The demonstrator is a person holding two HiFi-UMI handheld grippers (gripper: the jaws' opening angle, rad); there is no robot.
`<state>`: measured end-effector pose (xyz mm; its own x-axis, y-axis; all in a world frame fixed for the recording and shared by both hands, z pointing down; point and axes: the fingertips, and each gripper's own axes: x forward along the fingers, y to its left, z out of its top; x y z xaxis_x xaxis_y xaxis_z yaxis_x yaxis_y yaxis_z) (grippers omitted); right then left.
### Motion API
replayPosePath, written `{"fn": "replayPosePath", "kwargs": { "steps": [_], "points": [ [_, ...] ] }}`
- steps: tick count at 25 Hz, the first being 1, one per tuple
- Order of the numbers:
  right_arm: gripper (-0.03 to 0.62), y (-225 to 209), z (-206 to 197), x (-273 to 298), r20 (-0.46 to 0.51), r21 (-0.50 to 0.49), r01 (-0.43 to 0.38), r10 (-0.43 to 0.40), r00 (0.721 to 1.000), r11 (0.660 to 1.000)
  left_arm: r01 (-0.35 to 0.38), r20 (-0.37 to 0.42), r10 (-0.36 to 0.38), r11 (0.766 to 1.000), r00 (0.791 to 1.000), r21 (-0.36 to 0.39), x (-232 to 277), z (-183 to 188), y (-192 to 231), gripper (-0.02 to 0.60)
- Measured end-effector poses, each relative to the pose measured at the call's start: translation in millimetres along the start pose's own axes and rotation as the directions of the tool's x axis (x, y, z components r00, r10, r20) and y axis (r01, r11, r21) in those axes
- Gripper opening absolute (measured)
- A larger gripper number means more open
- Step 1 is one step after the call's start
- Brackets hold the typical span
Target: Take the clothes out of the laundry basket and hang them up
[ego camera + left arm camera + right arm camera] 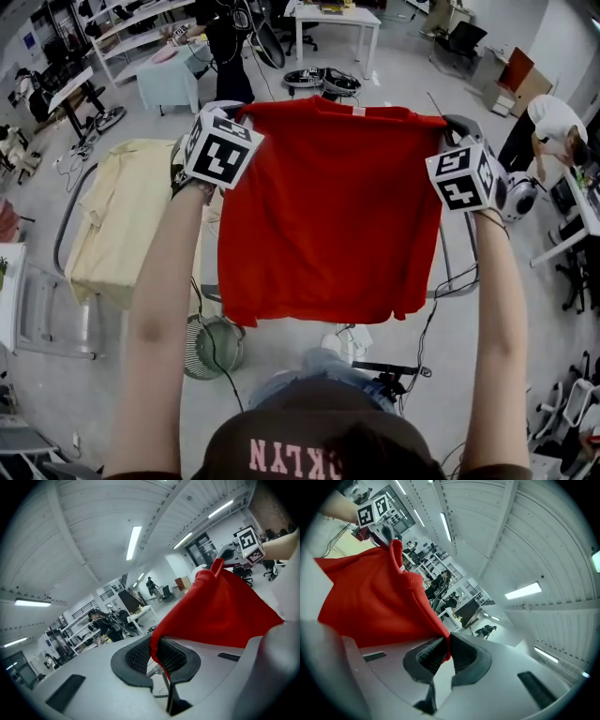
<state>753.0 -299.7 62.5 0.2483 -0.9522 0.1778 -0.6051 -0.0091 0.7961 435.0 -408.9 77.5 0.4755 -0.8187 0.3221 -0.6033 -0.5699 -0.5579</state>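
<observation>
A red shirt [328, 211] hangs spread flat in front of me, held up by its two shoulder corners. My left gripper [234, 111] is shut on the shirt's left corner; in the left gripper view the red cloth [220, 611] is pinched between the ribbed pads [138, 658]. At the other shoulder my right gripper [452, 122] is shut on the cloth, and the right gripper view shows the red shirt [370, 602] running from the jaws across to the left gripper [375, 524]. A pale yellow garment [122, 220] lies draped over a rack at the left. No laundry basket is in view.
A metal drying rack [66, 225] stands left under the yellow garment; another rail [459, 272] shows behind the shirt's right edge. A small fan [211, 347] and cables lie on the floor near my feet. People work at desks [337, 19] behind and at the right.
</observation>
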Motion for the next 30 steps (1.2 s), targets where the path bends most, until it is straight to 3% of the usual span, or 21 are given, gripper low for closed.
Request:
{"fn": "replayPosePath", "kwargs": {
  "steps": [8,26,30],
  "points": [
    [0.014,35.2,-19.3,52.7,0.015,-0.072,-0.126,0.128,0.992,0.989,-0.038,-0.121,0.046,0.997,0.992,0.062,47.7,-33.4,-8.6,0.028],
    [0.015,98.4,-67.6,149.3,-0.039,-0.075,-0.306,0.304,0.952,0.949,0.015,-0.338,-0.013,1.0,0.941,0.004,146.9,-98.5,-38.2,0.028],
    [0.016,116.3,-79.7,170.9,-0.064,-0.032,-0.335,0.333,0.941,0.942,0.017,-0.37,-0.018,1.0,0.929,-0.005,166.6,-111.2,-40.2,0.029]
  ]
}}
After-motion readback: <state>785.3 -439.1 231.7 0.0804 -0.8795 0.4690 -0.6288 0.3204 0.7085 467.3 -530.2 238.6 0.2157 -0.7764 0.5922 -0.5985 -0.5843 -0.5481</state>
